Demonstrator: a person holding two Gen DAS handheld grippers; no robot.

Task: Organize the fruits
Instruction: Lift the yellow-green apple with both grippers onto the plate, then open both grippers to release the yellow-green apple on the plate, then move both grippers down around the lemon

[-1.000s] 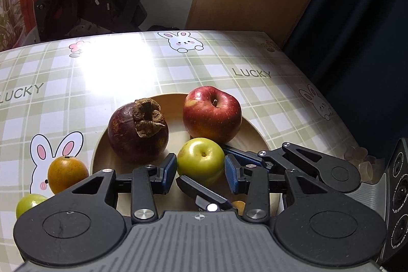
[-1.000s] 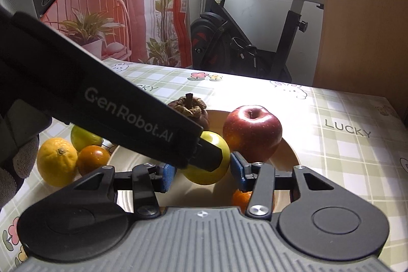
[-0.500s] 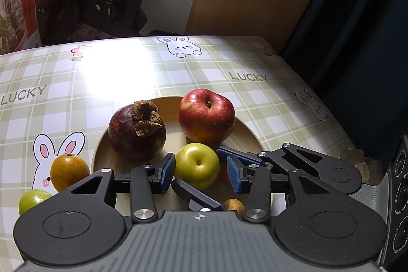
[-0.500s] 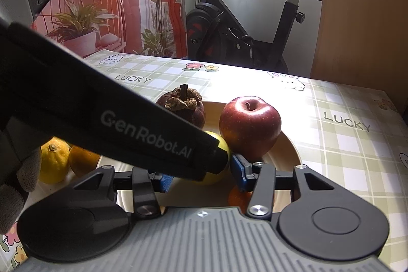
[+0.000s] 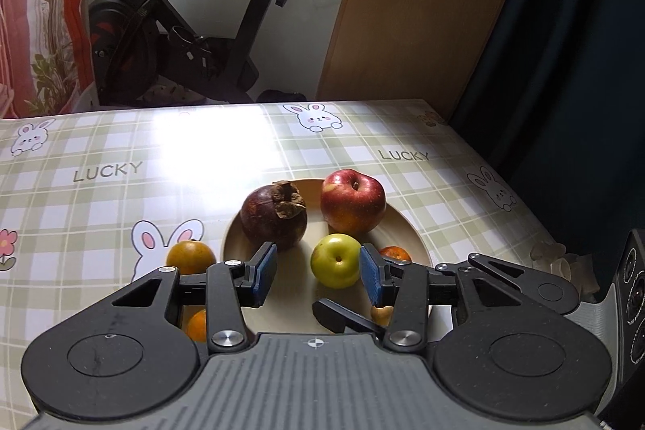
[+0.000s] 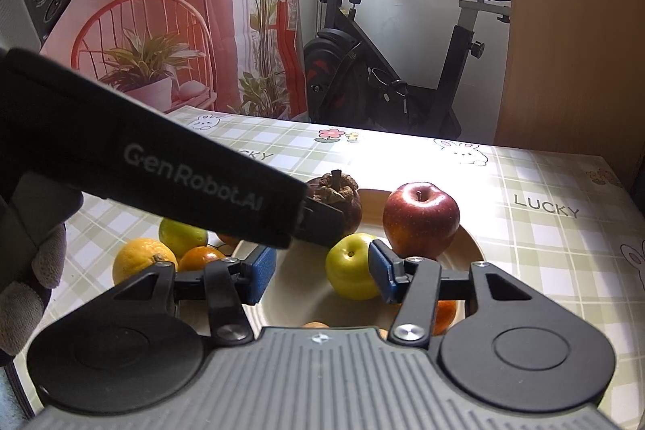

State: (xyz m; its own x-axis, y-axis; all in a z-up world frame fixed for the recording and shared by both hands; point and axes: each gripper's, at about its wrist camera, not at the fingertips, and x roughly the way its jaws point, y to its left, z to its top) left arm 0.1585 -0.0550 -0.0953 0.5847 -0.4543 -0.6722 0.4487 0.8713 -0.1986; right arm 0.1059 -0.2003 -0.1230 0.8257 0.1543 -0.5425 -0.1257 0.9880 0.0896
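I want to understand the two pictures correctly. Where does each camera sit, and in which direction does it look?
Left wrist: sits on the left gripper, looks forward and down over its open jaws at the plate of fruit; the right gripper's fingers show too.
Right wrist: sits on the right gripper, looks down at the same plate; the left gripper's finger crosses it, and a gloved hand shows.
Shared: green apple, red apple, exercise bike.
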